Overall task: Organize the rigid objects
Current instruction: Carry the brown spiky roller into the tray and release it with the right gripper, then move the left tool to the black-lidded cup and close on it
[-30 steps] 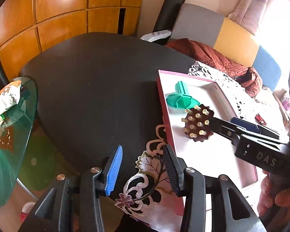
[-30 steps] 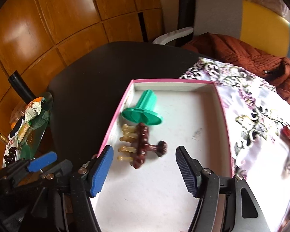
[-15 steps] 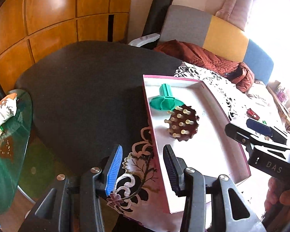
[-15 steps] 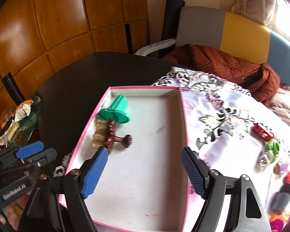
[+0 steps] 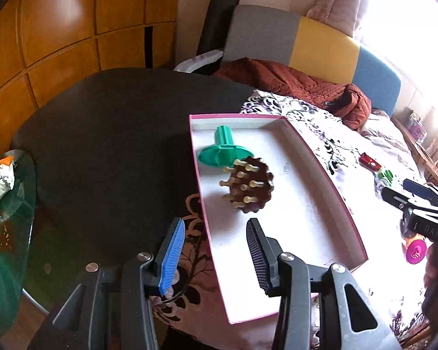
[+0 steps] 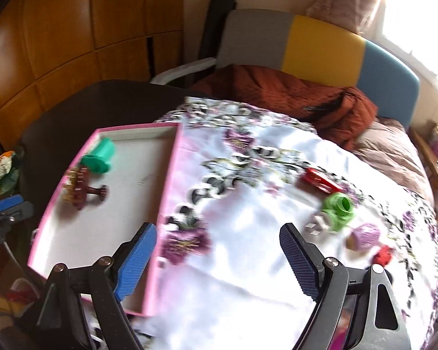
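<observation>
A pink-rimmed white tray (image 5: pixel 347 213) lies on the flowered tablecloth (image 6: pixel 248 250), at the left part of the cloth beside the dark table (image 5: pixel 108 151). Two things lie in its far left corner. One is a green plastic piece (image 5: pixel 223 153) with a round flange and a ribbed stem pointing away. Just near of it, touching or almost touching its flange, is a dark brown massager (image 5: pixel 249 188): a scalloped disc studded with pale, knob-tipped pegs, tipped on its side, with a short brown handle (image 6: pixel 97 191) seen from the right wrist view.

The left gripper (image 5: pixel 216 258) hovers over the tray's near left edge, its jaws apart and nothing between them. The right gripper (image 6: pixel 219 259) is spread wide over the cloth to the right of the tray and also holds nothing.

Farther right on the cloth lie small loose items, blurred in this view: a red toy (image 6: pixel 321 180), a green ring-shaped piece (image 6: pixel 338 207), a lilac round piece (image 6: pixel 365 234) and a small red piece (image 6: pixel 384 255). A rust-coloured jacket (image 6: pixel 292 99) lies on the sofa beyond.
</observation>
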Demonstrator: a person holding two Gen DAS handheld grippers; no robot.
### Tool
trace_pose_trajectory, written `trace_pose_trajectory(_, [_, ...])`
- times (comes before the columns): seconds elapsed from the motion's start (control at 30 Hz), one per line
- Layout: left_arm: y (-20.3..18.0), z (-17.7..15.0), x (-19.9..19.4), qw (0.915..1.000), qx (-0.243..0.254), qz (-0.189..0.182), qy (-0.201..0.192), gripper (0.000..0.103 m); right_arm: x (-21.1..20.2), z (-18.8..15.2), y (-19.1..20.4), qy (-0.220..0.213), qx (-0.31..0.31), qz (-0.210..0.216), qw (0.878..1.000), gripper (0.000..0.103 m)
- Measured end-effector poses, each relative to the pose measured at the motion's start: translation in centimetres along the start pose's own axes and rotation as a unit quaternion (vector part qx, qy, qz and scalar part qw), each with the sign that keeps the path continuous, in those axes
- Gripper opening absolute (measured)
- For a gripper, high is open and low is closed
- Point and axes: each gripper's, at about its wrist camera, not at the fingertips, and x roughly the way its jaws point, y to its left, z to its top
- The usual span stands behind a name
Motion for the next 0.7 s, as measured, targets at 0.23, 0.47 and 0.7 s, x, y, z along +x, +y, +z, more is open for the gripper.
trace_pose_trajectory(0.23, [-1.3, 0.3, 0.1, 0.9998, 0.008, -0.016, 0.001, 0.044, -1.9, -1.9, -11.4, -0.003, 0.100, -0.089, 0.991, 0.089])
trace_pose_trajectory(0.47, [-4.4, 0.7, 0.1, 0.9977, 0.051, -0.045, 0.008, 0.044, -2.8, -7.4, -23.4, 0.012, 0.317, -0.169, 0.933, 0.091])
trace_pose_trajectory(0.7, [-9.5, 0.7, 1.0, 0.9910, 0.098, -0.083, 0.035, 0.044, -3.7, -9.4, -26.7, 0.001, 0.414, -0.157, 0.897, 0.092])
